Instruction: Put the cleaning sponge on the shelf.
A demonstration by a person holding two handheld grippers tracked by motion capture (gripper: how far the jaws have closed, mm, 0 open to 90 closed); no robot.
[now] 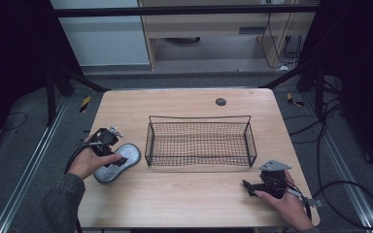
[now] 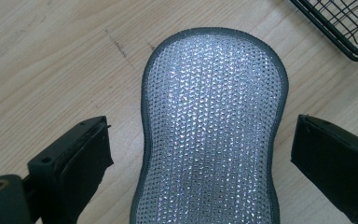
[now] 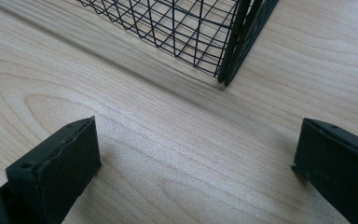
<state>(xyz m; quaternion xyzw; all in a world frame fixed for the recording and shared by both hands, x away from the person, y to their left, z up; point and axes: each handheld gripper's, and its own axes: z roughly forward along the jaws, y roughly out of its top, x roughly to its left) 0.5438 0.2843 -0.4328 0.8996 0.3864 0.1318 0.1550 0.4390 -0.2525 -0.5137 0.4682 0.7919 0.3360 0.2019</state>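
Pale wooden rectangular table (image 1: 184, 194), lightly grained, with a small dark round grommet (image 1: 220, 102) set near the far edge. At the centre, a black wire-mesh rectangular basket (image 1: 199, 141), open-topped and with nothing seen inside; its corner also visible from both gripper views.

Left of the basket, just beside its near-left corner but apart from it, a silver-grey glittery mesh scrubbing pad with a dark grey stitched border (image 2: 212, 135), peanut-shaped, lying flat on the wood. Probably light and soft, likely to bend or sag if lifted by one end; woven surface rough enough to resist slipping, and hardly fragile. Best hold judged to be across the narrowed waist, pinching the two long edges, where the outline pulls in and the jaws need to close least.

Over the pad's near end, the left gripper (image 2: 200, 158), jaws spread wide on either side of the waist, neither touching the pad, nothing held. Ready, by the look of it, to lower and close.

At the near right, the right gripper (image 3: 196, 158), low over bare wood just short of the basket's near-right corner, jaws likewise spread apart and empty.

Smallest: a few faint dark scuffs on the wood beyond the pad's left edge.
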